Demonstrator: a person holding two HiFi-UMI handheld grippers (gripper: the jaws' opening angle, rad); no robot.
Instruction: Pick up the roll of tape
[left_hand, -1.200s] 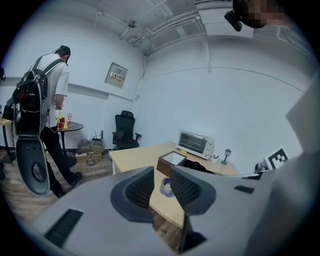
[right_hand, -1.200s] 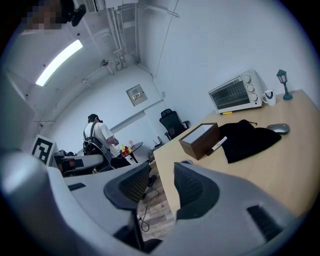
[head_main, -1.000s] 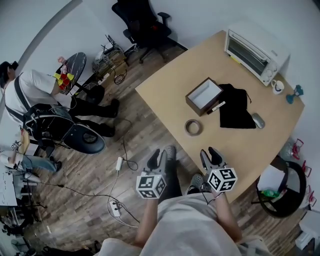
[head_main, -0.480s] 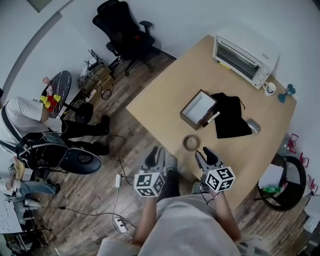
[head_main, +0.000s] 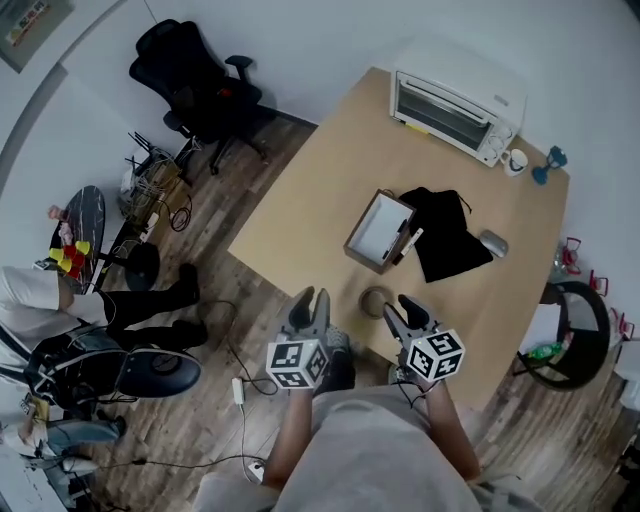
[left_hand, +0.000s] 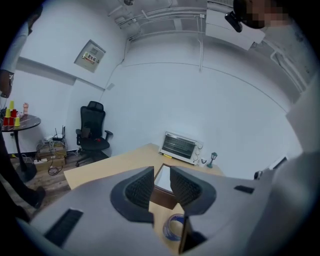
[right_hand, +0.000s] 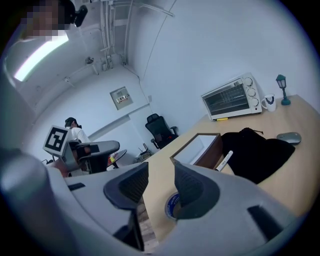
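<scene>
The roll of tape (head_main: 376, 300) lies flat near the wooden table's (head_main: 300, 210) front edge; it is a brown ring, and its core shows blue print in the gripper views. My left gripper (head_main: 311, 304) hovers just left of it, off the table's edge, open with nothing between its fingers. My right gripper (head_main: 400, 311) hovers just right of it, also open and empty. In the left gripper view the tape (left_hand: 171, 228) shows low, under the right jaw of that gripper (left_hand: 161, 184). In the right gripper view the tape (right_hand: 172, 205) peeks out beside the right jaw of that gripper (right_hand: 161, 181).
Beyond the tape stand an open brown box (head_main: 378, 230), a white marker (head_main: 407, 244), a black cloth (head_main: 446, 236), a mouse (head_main: 493, 243), a toaster oven (head_main: 455, 98) and a mug (head_main: 515, 160). An office chair (head_main: 195, 85) and a seated person (head_main: 25, 300) are to the left.
The table and tape have come nearer in the head view. Both grippers have moved forward and now flank the tape roll. Their jaws stay open.
</scene>
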